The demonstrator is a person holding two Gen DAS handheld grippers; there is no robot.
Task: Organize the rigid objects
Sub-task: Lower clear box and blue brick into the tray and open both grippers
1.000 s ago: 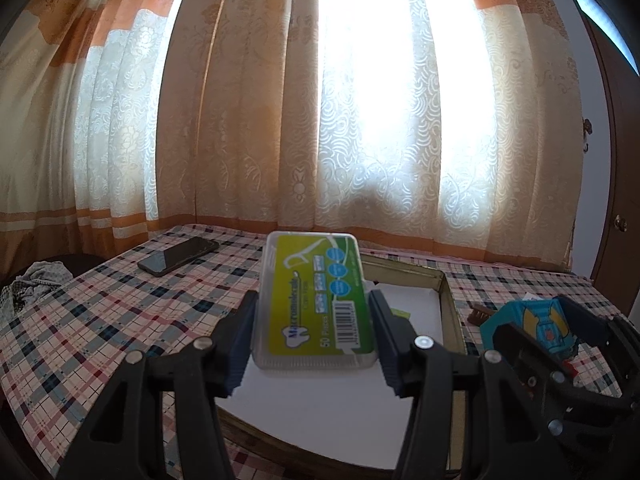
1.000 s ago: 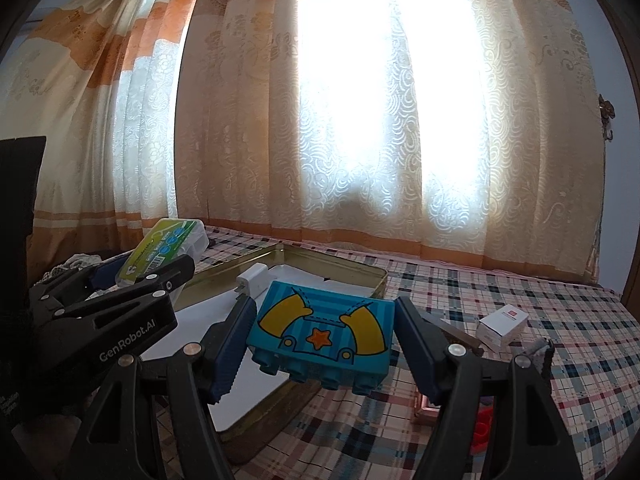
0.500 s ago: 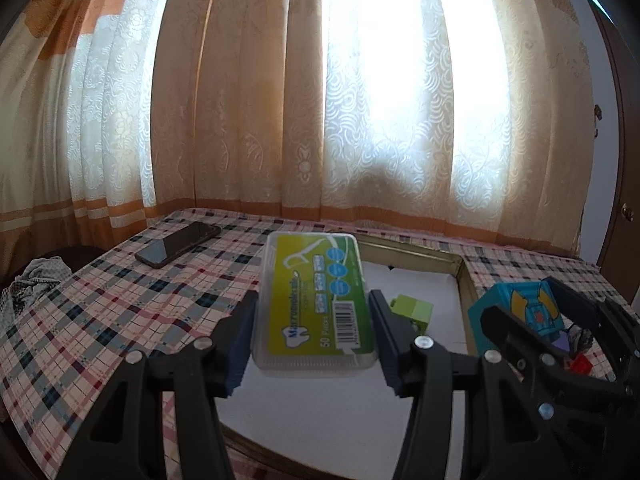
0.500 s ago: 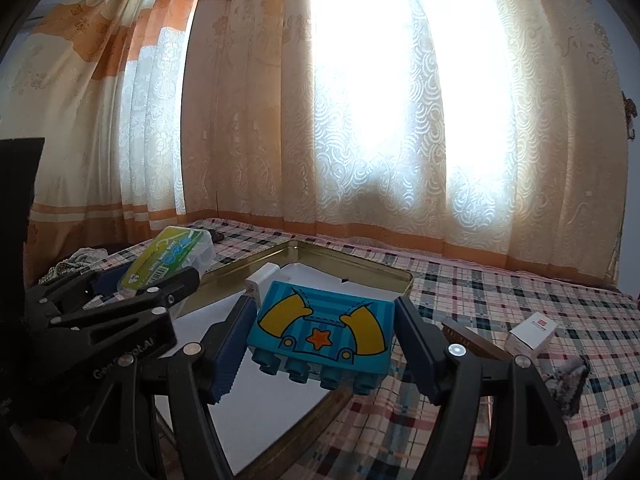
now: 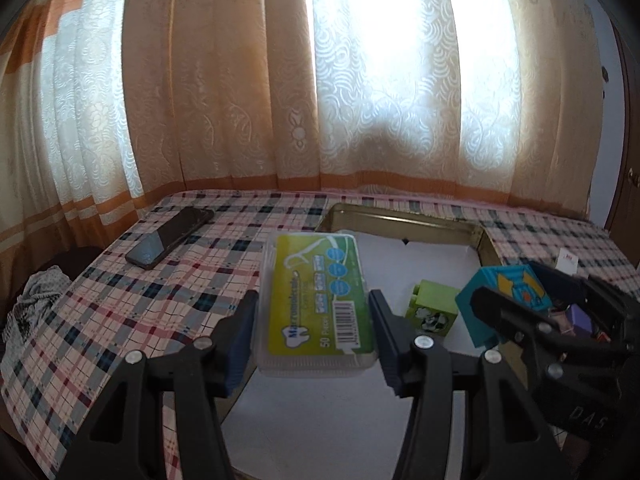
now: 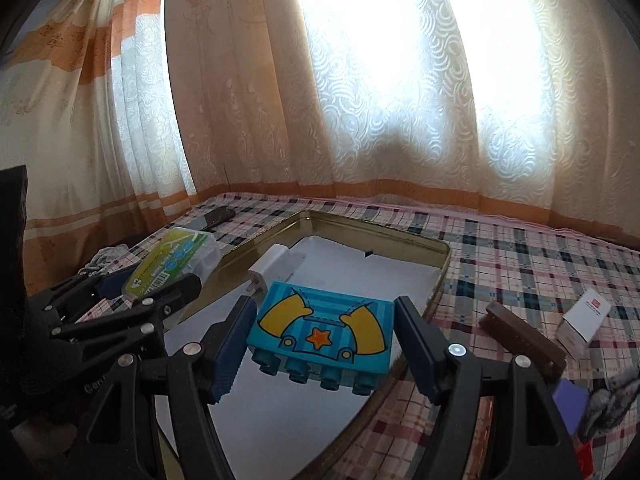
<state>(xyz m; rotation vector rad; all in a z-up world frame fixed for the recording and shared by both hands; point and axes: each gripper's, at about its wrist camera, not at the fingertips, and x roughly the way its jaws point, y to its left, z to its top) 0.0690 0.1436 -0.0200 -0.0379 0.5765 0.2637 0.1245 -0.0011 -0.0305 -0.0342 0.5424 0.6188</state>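
left gripper (image 5: 314,334) is clamped on a clear plastic floss-pick box (image 5: 316,300) with a yellow-green label and barcode, held over the near left edge of the gold tin tray (image 5: 404,220). right gripper (image 6: 324,350) is clamped on one teal toy block (image 6: 322,334) with yellow arms and an orange star, above the tray's white liner. inside the tray: one green block (image 5: 432,312), one white charger (image 6: 276,268). the label's small print is unreadable. one phone (image 5: 170,236) on the plaid cloth.
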